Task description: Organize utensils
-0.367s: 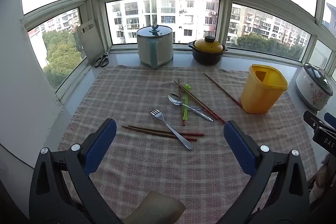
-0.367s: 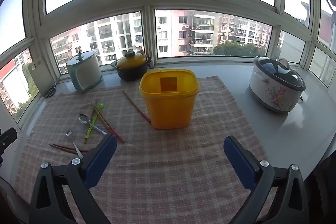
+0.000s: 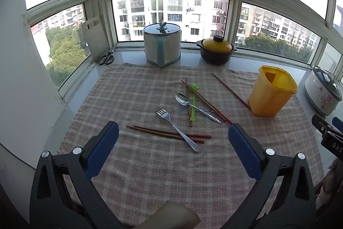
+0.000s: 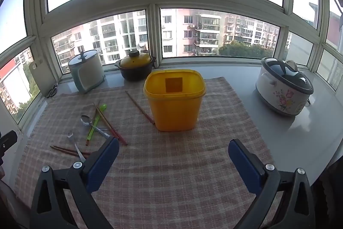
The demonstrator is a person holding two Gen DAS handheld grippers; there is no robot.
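Loose utensils lie on a checked cloth [image 3: 139, 169]: a metal fork [image 3: 176, 129], a metal spoon [image 3: 196, 106], a green plastic spoon [image 3: 193, 101] and several brown chopsticks [image 3: 167, 133]. To their right stands an open yellow container [image 3: 271, 90], seen straight ahead [image 4: 174, 100] in the right wrist view. One chopstick [image 4: 139, 107] lies beside its left foot. My left gripper [image 3: 173, 132] hovers open just short of the fork, nothing between its fingers. Short of the container, my right gripper [image 4: 173, 150] is open and holds nothing.
Along the window sill stand a white-and-teal pot [image 3: 161, 45], a dark casserole with a yellow lid [image 3: 216, 49], a floral rice cooker [image 4: 284, 89], scissors [image 3: 106, 57] and a cutting board [image 3: 94, 38]. The counter edge runs along the cloth's left side.
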